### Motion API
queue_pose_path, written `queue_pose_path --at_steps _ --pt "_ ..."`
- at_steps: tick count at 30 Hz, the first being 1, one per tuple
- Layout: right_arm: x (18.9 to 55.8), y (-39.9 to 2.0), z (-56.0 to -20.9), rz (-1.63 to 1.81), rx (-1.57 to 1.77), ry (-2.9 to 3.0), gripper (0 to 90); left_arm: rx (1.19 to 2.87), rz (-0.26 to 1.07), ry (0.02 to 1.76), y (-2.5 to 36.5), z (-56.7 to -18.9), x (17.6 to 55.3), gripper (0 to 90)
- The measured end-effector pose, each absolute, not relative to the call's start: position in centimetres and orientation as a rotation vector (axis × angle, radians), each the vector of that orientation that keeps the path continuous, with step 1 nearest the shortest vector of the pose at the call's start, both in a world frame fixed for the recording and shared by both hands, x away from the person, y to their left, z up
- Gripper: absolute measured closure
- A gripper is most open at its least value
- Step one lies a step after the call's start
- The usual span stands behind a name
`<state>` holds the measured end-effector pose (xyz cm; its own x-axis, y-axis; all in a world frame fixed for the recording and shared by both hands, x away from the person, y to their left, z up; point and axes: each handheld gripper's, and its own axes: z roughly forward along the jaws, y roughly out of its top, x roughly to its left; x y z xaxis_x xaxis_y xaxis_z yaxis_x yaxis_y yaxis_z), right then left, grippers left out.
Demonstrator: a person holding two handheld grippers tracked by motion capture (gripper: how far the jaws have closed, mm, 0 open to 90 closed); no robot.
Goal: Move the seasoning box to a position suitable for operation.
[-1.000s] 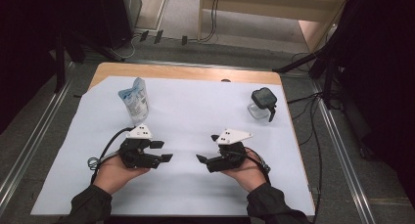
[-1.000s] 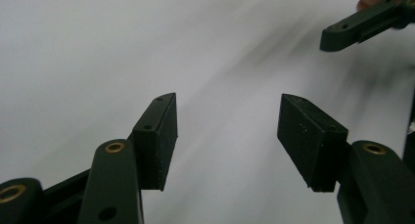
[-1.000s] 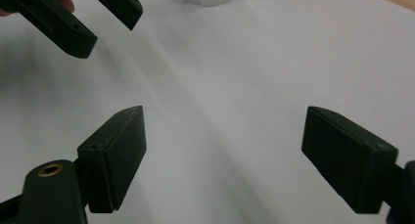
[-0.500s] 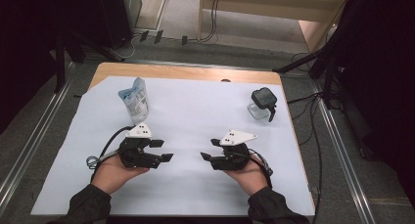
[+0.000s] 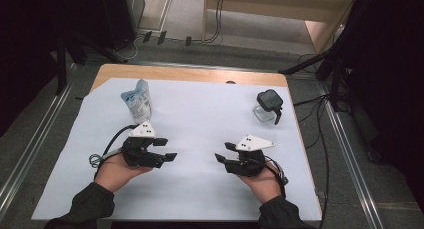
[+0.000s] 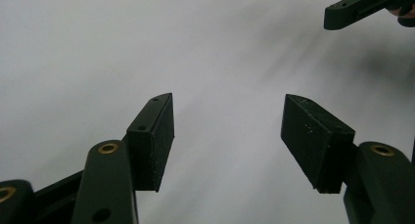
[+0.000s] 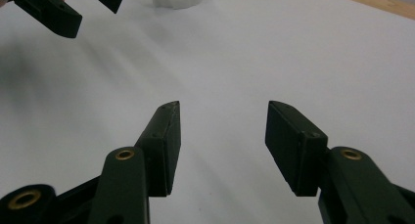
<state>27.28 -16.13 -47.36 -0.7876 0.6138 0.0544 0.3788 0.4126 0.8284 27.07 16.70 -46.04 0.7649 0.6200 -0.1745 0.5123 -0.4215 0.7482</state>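
Two tools low over white sheet, both empty. Left tool [image 5: 170,149] jaws apart; right tool [image 5: 222,153] jaws apart, just been closing, nothing between. Pouch [image 5: 138,101] upright just beyond left tool; jar [image 5: 267,107] beyond right tool, near tabletop [image 5: 200,75] edge. Risk: careless reach topples light pouch, or nudges jar off edge.
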Motion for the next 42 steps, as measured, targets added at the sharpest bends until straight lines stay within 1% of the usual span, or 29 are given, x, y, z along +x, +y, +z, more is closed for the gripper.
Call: queue_pose_path --at_steps 10,23,26,30,35,36,42 --pt "27.9 -16.9 -46.8 1.318 0.905 2.378 44.2 2.098 0.167 0.815 16.9 -46.0 27.0 38.3" --pt "29.3 -19.2 -46.1 1.297 1.008 2.295 42.7 2.057 0.132 0.819 17.4 -45.4 27.1 36.9" --pt "30.4 -19.6 -45.8 1.276 1.043 2.259 40.0 2.063 0.127 0.820 17.5 -45.4 27.1 36.7" --pt "31.7 -19.8 -45.6 1.253 1.061 2.253 39.3 2.067 0.143 0.816 17.5 -45.5 27.0 36.6" --pt "32.9 -20.2 -45.3 1.265 1.107 2.232 38.9 2.059 0.123 0.828 17.7 -45.5 27.0 35.9" --pt "33.7 -20.6 -45.2 1.276 1.128 2.224 38.8 2.063 0.122 0.821 17.8 -45.4 27.0 35.9" --pt "34.9 -21.2 -44.7 1.277 1.167 2.205 37.9 2.057 0.131 0.829 18.1 -45.4 26.9 35.9"
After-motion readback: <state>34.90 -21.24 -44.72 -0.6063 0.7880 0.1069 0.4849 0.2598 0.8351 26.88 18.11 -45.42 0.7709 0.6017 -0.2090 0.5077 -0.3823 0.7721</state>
